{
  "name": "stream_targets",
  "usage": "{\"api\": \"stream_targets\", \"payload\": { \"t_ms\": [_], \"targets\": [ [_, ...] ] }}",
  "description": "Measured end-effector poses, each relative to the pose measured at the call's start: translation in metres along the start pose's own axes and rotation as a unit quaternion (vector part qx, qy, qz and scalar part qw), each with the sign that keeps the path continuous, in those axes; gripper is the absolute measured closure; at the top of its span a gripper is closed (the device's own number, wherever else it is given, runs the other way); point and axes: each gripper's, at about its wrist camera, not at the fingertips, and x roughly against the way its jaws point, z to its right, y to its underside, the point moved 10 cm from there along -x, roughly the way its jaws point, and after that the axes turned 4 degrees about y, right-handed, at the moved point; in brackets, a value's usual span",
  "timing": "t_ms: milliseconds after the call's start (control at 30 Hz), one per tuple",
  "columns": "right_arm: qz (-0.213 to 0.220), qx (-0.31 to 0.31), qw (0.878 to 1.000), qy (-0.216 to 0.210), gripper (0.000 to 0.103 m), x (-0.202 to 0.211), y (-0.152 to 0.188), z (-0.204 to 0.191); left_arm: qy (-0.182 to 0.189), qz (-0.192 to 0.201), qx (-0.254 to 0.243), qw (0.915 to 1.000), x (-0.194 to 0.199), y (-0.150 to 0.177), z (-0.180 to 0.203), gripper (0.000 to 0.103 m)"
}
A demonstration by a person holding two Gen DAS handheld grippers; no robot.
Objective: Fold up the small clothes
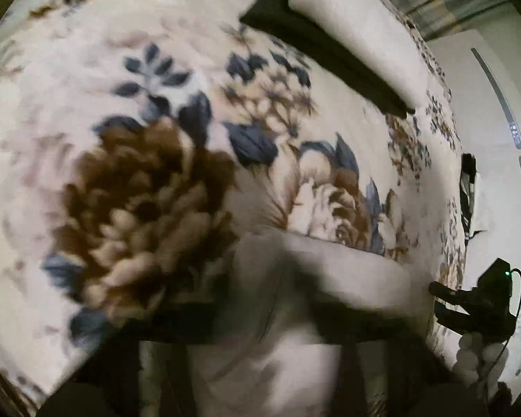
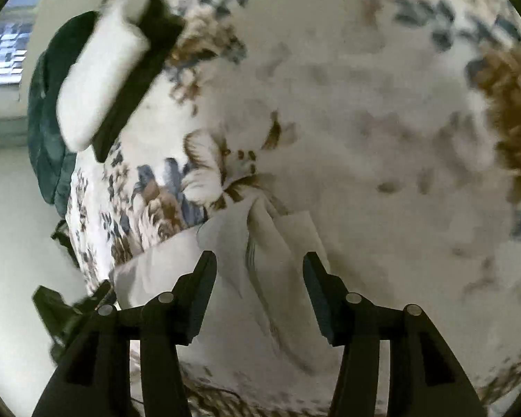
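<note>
A small pale grey garment [image 2: 260,278] lies crumpled on the floral bedspread [image 2: 382,121]. My right gripper [image 2: 258,260] is open, its two black fingers standing either side of the garment's bunched folds, just above it. In the left wrist view the same garment [image 1: 295,312] fills the lower middle, badly blurred by motion. The left gripper's own fingers are a dark blur under the cloth, and I cannot tell whether they are open or shut. The right gripper [image 1: 476,299] shows at the right edge of the left wrist view.
A folded stack of a white piece [image 1: 357,31] on a dark piece [image 1: 323,55] lies at the far side of the bed; it also shows in the right wrist view [image 2: 100,76]. A dark green bundle [image 2: 48,132] hangs off the bed's edge. The bed edge and pale floor [image 2: 14,243] lie to the left.
</note>
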Motion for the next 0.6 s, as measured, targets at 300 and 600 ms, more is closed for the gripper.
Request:
{"api": "stream_targets", "payload": {
  "t_ms": [300, 600],
  "targets": [
    [0.015, -0.027, 0.999, 0.022, 0.096, -0.013, -0.011, 0.016, 0.061, -0.015, 0.06, 0.9962, 0.005, 0.01, -0.015, 0.086],
    [-0.011, -0.024, 1.0, 0.01, 0.056, 0.018, 0.027, 0.017, 0.05, -0.028, 0.088, 0.9945, 0.033, 0.058, -0.023, 0.06]
  ]
}}
